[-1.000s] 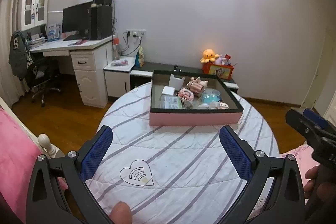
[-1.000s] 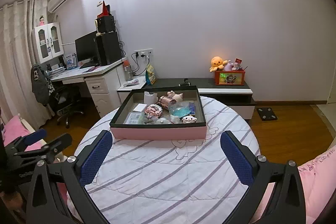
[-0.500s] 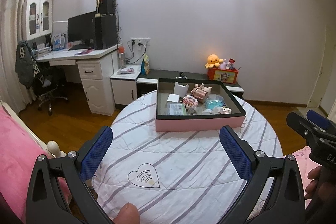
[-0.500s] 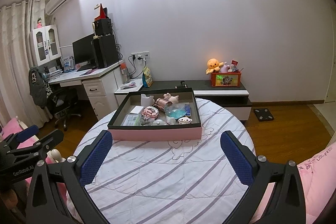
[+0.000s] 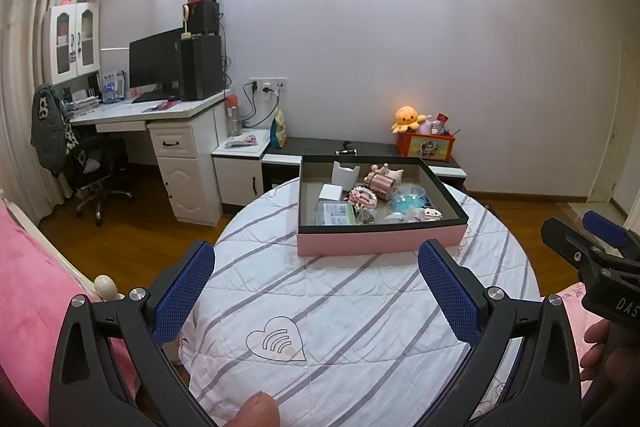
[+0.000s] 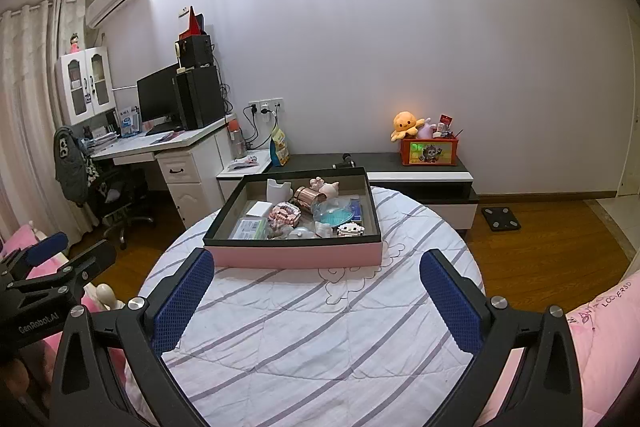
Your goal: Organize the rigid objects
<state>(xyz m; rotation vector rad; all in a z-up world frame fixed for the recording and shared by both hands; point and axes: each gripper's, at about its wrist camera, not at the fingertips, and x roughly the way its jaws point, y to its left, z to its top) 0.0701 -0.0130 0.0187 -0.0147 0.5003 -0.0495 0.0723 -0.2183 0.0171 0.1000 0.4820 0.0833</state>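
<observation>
A shallow pink box with a black rim (image 5: 380, 242) (image 6: 294, 255) sits at the far side of a round table covered by a striped white quilt (image 5: 340, 307) (image 6: 320, 327). Inside lie several small items: a white cup (image 5: 345, 175), a copper-coloured can (image 6: 306, 195), a teal dish (image 5: 408, 197) (image 6: 335, 215), a white block (image 5: 331, 192), a labelled packet (image 6: 249, 228). My left gripper (image 5: 316, 279) is open, held well short of the box, nothing between its fingers. My right gripper (image 6: 316, 281) is also open and empty, equally far back.
Pink bedding (image 5: 28, 291) lies at the left, more pink fabric (image 6: 600, 331) at the right. A white desk with monitor (image 5: 160, 107), an office chair (image 5: 96, 167) and a low dark cabinet with an orange toy bin (image 6: 430, 151) stand along the wall. Wooden floor surrounds the table.
Both grippers have drawn back and risen slightly, so the box and table look smaller and farther. Both stay open; nothing was picked up.
</observation>
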